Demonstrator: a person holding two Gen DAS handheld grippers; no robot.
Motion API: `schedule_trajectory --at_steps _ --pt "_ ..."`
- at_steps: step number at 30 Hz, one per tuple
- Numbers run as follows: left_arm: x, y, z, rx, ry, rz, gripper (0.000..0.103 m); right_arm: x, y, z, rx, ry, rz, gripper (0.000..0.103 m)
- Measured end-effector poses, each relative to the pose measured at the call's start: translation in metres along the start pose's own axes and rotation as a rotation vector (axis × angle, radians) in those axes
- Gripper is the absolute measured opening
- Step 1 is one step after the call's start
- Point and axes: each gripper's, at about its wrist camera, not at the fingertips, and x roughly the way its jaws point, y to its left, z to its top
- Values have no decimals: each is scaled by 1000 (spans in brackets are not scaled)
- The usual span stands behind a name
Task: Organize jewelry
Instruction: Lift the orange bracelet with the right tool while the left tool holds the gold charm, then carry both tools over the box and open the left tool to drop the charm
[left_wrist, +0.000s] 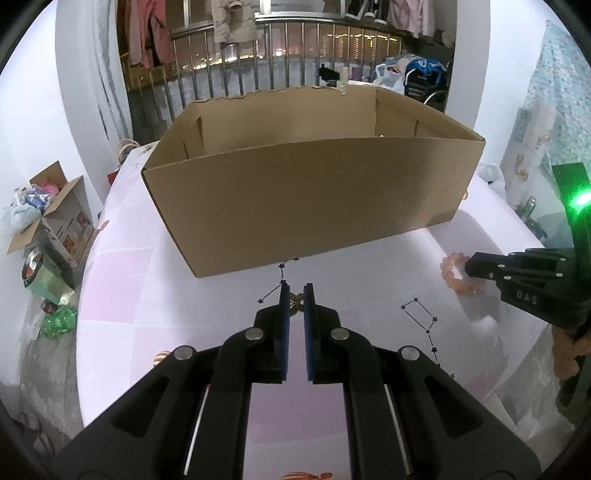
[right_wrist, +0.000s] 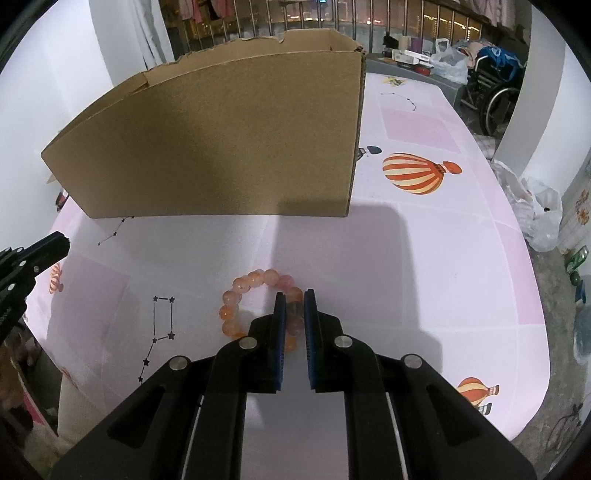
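Two pieces are already pinched on the tablecloth (right_wrist: 424, 236): a small gold ornament (left_wrist: 295, 303) between the left gripper's (left_wrist: 296, 301) narrowed jaws, a bead bracelet (right_wrist: 255, 295) by the right gripper (right_wrist: 294, 308), and the open box (left_wrist: 306, 184) is faced just beyond both.

Black left gripper (left_wrist: 296, 297) and right gripper (right_wrist: 294, 304) (blue pads (right_wrist: 280, 332), silver pivot screws (right_wrist: 248, 343)), "DAS" embossed
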Motion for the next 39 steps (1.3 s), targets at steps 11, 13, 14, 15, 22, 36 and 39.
schedule_trajectory --at_steps 11,13,14,15,22,36,39 --pt "6 -3 3 7 40 16 6 2 6 0 -35 -28 -41 10" --pt "6 -3 3 8 45 17 6 2 7 0 -40 -34 -49 10" --pt "7 -4 3 10 47 20 6 2 8 0 -46 -37 -54 10" --pt "7 -4 3 9 50 22 6 2 9 0 -47 -37 -57 10" --pt "9 -6 6 11 61 38 6 -4 10 0 -46 -50 -61 10" --pt "5 -6 7 13 53 58 6 -36 28 7 -108 -148 -66 10" --pt "2 -6 6 15 47 62 6 -43 32 9 -124 -167 -70 10"
